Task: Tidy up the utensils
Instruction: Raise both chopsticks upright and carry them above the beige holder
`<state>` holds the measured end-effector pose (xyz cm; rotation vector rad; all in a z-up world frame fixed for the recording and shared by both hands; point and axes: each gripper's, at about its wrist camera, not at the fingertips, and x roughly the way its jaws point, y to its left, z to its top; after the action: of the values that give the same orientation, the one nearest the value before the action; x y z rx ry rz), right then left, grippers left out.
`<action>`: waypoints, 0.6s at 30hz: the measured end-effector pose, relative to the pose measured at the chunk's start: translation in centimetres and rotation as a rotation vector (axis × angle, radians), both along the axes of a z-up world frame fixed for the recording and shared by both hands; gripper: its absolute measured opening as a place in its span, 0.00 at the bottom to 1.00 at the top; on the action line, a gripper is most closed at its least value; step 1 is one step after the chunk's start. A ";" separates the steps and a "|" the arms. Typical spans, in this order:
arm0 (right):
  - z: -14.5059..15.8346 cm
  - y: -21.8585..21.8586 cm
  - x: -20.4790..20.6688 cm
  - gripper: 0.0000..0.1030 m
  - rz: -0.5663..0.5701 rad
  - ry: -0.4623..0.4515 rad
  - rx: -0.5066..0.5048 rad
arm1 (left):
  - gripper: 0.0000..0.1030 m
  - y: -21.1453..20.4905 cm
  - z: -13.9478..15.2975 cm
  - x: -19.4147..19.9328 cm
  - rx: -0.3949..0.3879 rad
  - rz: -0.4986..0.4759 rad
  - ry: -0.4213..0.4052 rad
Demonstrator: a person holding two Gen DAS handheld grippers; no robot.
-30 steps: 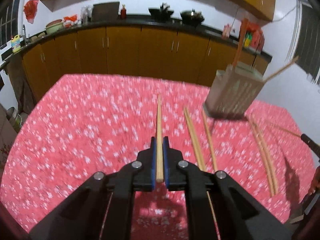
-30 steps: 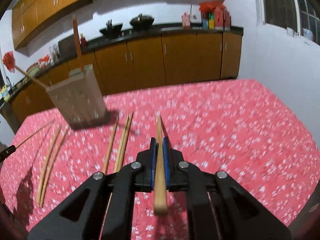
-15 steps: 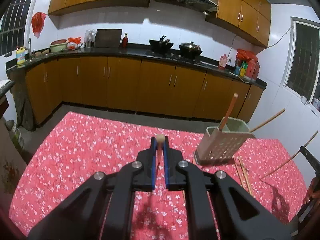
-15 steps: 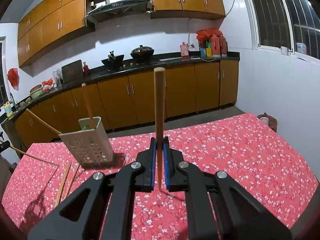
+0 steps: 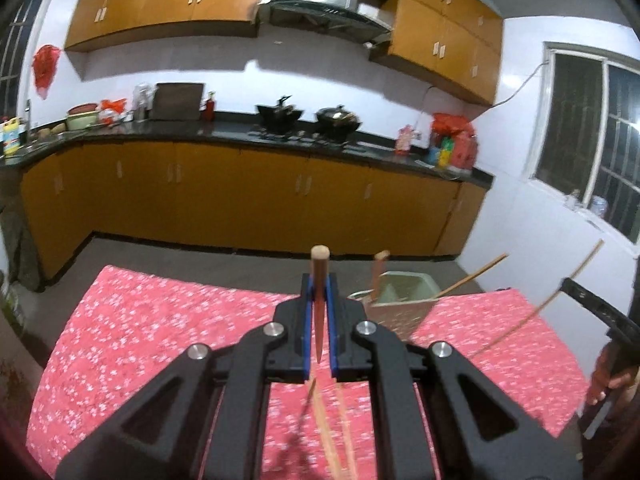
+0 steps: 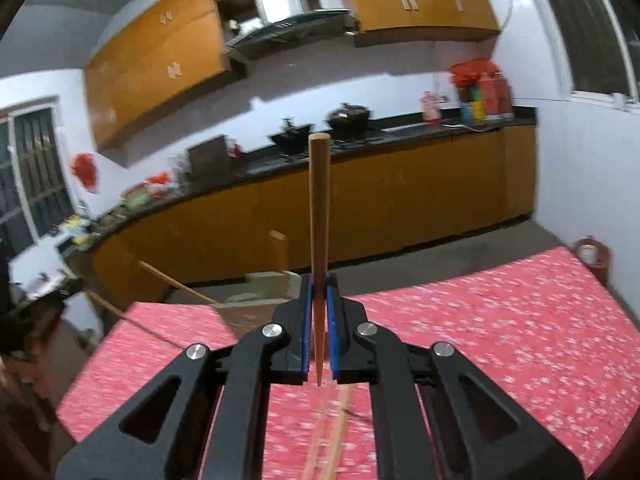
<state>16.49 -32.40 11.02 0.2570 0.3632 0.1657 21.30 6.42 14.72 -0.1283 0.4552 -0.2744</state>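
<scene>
left gripper (image 5: 319, 320) clamps chopstick (image 5: 319, 280) | right gripper (image 6: 319, 320) clamps chopstick (image 6: 319, 208) | both just beside utensil holder (image 5: 400, 300), above table's far edge (image 5: 192, 282)

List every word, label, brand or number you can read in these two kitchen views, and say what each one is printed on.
No text can be read.
Yellow bottle by the sink: label too blurred.
Red packages on the counter: print too small and blurred.
</scene>
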 end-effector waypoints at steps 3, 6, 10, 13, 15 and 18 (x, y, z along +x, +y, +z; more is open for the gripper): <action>1.8 1.2 0.0 0.07 0.038 -0.045 0.012 | 0.07 -1.3 1.6 -0.3 -0.022 -0.039 -0.027; 3.4 2.8 0.7 0.07 0.045 -0.102 -0.010 | 0.07 -3.0 3.3 -0.3 -0.037 -0.065 -0.059; 4.3 4.4 2.0 0.07 0.025 -0.152 -0.036 | 0.07 -4.9 5.3 0.0 -0.052 -0.074 -0.103; 4.3 5.0 3.0 0.07 0.004 -0.166 -0.048 | 0.07 -6.2 6.9 0.2 -0.052 -0.059 -0.162; 4.1 5.3 4.1 0.07 -0.001 -0.161 -0.046 | 0.07 -7.2 7.8 0.6 -0.048 -0.038 -0.206; 3.5 5.5 5.3 0.07 -0.022 -0.152 -0.058 | 0.07 -8.3 8.7 1.5 -0.051 -0.014 -0.252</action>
<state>21.78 -26.85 14.49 0.1901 0.2139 0.1521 22.77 -1.91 23.38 -0.1384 0.1994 -0.3114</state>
